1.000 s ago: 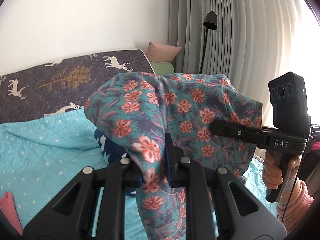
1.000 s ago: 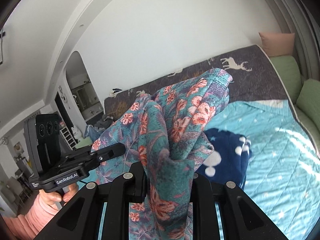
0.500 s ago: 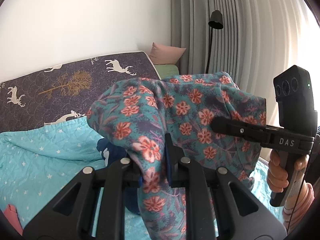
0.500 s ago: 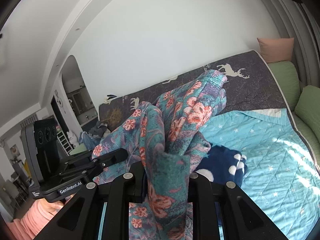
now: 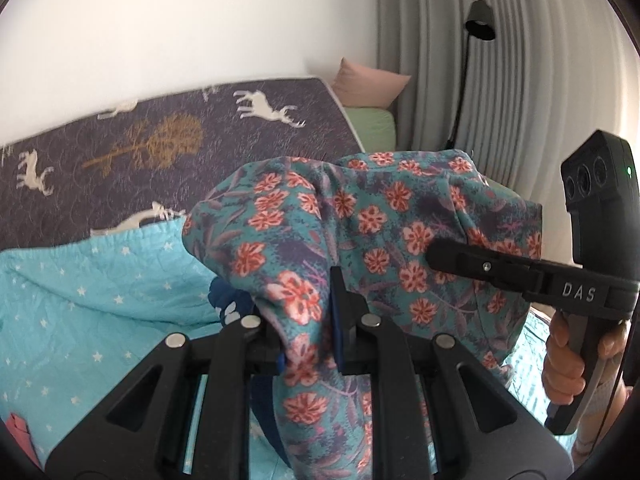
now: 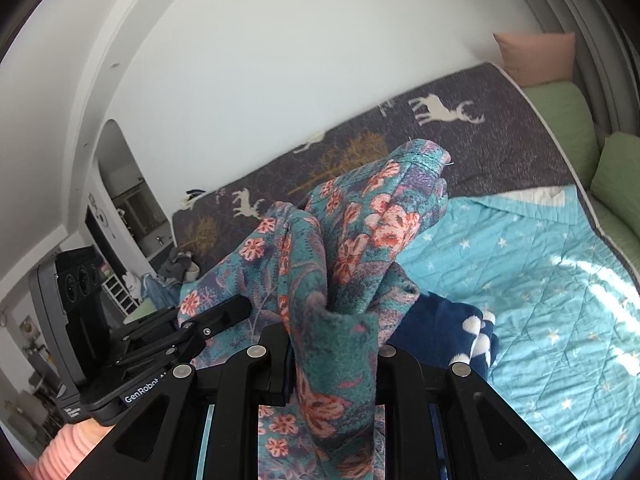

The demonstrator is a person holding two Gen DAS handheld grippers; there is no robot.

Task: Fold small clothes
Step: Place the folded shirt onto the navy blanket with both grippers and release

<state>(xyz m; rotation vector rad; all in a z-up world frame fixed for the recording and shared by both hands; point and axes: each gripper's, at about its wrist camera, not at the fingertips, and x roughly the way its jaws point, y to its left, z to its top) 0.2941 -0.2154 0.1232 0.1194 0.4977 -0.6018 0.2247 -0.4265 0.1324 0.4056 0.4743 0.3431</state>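
We're over a bed (image 5: pixel 100 312) spread with a turquoise star-print quilt (image 6: pixel 540 280), and beyond it a dark purple cover with white deer and golden trees (image 5: pixel 168 148) runs up to a plain white wall (image 5: pixel 180 20). At the far corner sits a pink cushion (image 5: pixel 368 84) on a green pad (image 5: pixel 372 124), with grey pleated curtains (image 5: pixel 500 80) and a black lamp (image 5: pixel 482 24) beside them; the right wrist view shows an arched doorway (image 6: pixel 128 192) off to the left. Now the garment: a teal floral piece with coral-red flowers (image 5: pixel 360 220), held up off the bed, bunched and draped between both tools. The left tool (image 5: pixel 306 320) is clamped on a gathered fold of it, fabric spilling down between the jaws; the right tool (image 6: pixel 332 344) pinches another thick bunch, a hemmed edge poking up above it. In the left view the right tool (image 5: pixel 436 258) reaches in from the side, a hand (image 5: pixel 568 368) on its grip. Under the hanging cloth lies a navy fleece item with white spots (image 6: pixel 460 328) on the quilt, and a bit of pink cloth (image 5: pixel 20 440) sits at the near left edge. The quilt lies bare to the right, sunlit, out to the green cushions (image 6: pixel 616 172).
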